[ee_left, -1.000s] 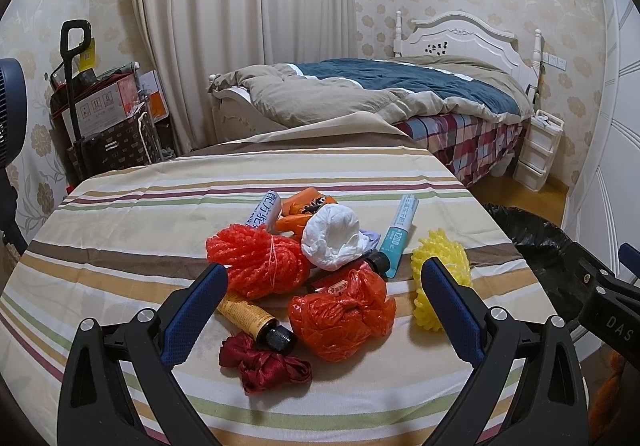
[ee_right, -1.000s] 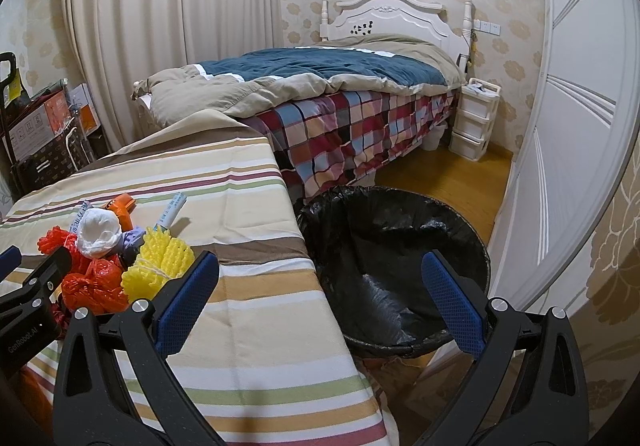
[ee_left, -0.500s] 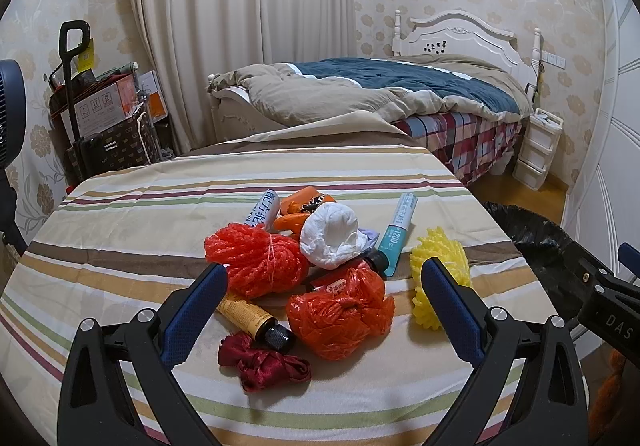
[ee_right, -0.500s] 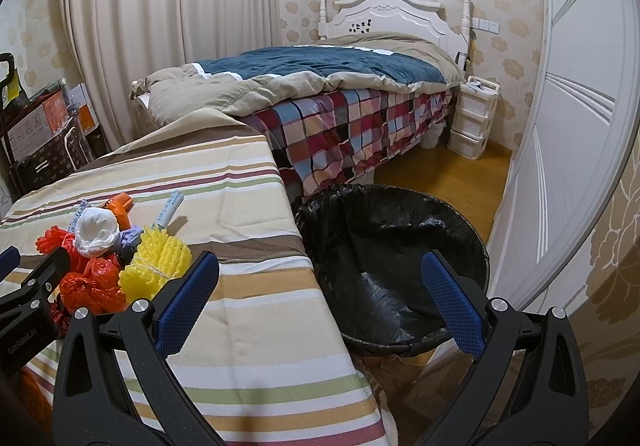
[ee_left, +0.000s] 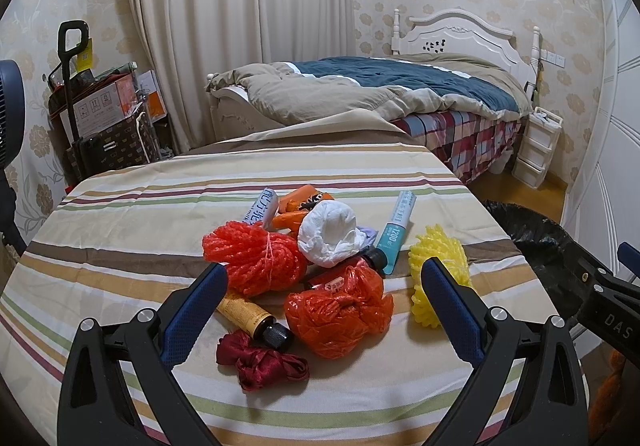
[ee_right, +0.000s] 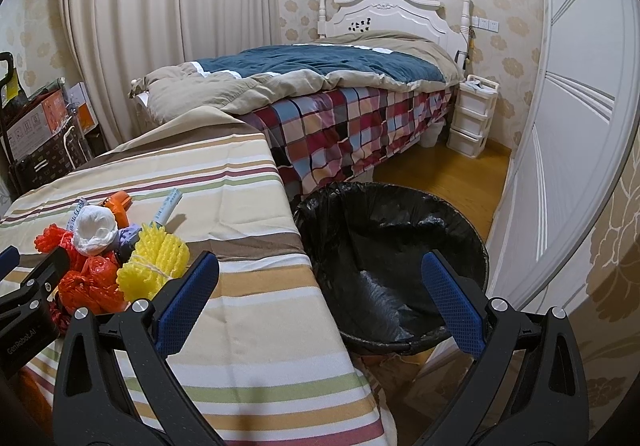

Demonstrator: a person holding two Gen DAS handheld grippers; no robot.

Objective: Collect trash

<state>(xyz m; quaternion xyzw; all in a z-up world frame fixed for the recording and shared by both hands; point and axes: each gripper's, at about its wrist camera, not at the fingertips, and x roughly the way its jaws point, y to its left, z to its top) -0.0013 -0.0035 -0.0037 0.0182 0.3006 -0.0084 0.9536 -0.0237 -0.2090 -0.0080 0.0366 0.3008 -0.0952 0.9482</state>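
Almost nothing has moved since a second ago: both views creep a touch closer, and the trash pile lies as it did, in the middle of the striped cloth (ee_left: 120,230), just ahead of the left gripper (ee_left: 322,288), whose blue pads stand wide apart with nothing between them. Nearest is the orange bag (ee_left: 340,310) — crumpled thin plastic, probably light and springy, best pinched across a bunched fold, since the film looks slick. Touching it behind sits the red net (ee_left: 254,264), a soft foam-mesh knot tied with string, easy to squeeze anywhere; the yellow net (ee_left: 438,270) to the right is the same stuff. A white wad (ee_left: 328,232) rests on top and looks soft. Stiffer goods lie under and around: an amber bottle (ee_left: 250,316) with a black cap, a teal tube (ee_left: 394,232), both round and likely to roll. A red ribbon (ee_left: 262,360) lies limp at the front. Right gripper (ee_right: 320,290) — also spread, holding nothing — hangs over the table edge beside the black-lined bin (ee_right: 394,254), which looks empty.
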